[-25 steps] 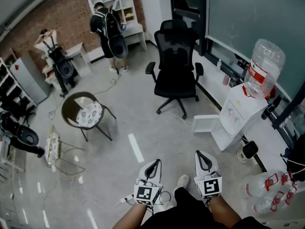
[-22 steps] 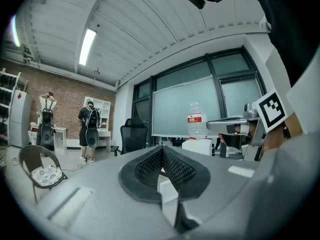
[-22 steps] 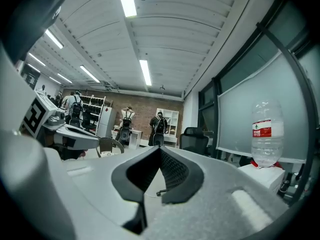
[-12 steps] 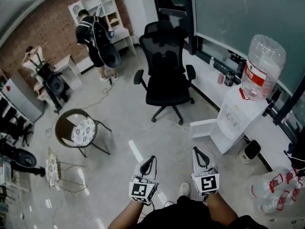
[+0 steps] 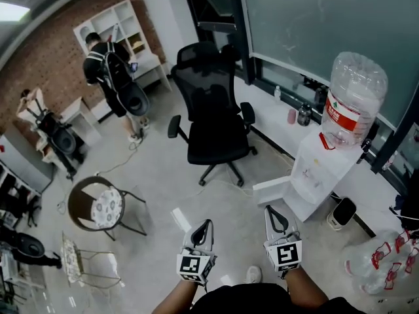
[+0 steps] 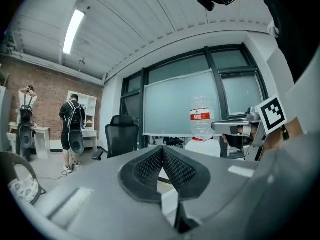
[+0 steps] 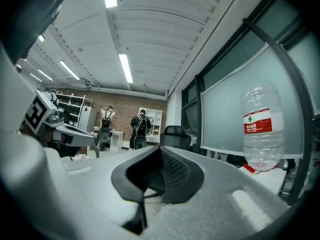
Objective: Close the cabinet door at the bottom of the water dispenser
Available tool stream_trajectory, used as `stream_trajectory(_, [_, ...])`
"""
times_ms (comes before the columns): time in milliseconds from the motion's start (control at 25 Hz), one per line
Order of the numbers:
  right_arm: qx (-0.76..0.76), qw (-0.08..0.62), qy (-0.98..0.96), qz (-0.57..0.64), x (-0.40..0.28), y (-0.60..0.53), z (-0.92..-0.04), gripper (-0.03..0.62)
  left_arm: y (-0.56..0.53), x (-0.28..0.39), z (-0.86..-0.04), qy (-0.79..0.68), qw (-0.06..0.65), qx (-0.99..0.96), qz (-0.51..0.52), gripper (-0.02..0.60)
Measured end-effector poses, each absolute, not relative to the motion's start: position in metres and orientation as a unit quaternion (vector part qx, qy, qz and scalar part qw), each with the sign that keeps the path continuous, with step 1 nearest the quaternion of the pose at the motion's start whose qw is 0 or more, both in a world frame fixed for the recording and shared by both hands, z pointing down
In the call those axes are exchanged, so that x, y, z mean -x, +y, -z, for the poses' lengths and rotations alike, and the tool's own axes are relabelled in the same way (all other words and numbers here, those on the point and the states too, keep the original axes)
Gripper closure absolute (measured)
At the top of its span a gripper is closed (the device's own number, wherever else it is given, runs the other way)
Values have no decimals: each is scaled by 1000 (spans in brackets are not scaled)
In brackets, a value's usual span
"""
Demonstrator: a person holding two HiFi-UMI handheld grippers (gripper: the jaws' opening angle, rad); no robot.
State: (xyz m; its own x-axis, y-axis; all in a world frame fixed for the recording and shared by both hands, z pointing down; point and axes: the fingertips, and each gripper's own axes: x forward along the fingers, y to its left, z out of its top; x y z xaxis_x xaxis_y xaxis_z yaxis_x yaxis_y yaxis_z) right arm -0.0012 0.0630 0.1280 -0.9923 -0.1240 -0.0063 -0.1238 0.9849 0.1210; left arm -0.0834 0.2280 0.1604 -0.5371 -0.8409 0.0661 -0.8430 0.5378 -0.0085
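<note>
- Cabinet door (image 5: 275,190) hangs open at the base of the water dispenser (image 5: 319,169); closing not yet begun.
- Left hand-held gripper (image 5: 207,224) and right hand-held gripper (image 5: 271,210): jaws pressed together, empty, well apart from the door.
- Left to do: approach, push door shut.

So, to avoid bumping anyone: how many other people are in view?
2. A person with a backpack stands at the white shelf; a second person stands further left by the brick wall, arms raised. Others may be hidden.
</note>
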Motion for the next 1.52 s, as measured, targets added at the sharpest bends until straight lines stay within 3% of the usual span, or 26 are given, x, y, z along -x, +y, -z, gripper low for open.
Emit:
stream_trajectory(1080, [-294,34,-952,72,68,-20,-130,591,77,204,-167,-727,35,-685,-14,563])
stream_trajectory(1520, [-386,58,-916,89,53,-29,-130,591,54,214,-176,-661,50,-749,-5,563])
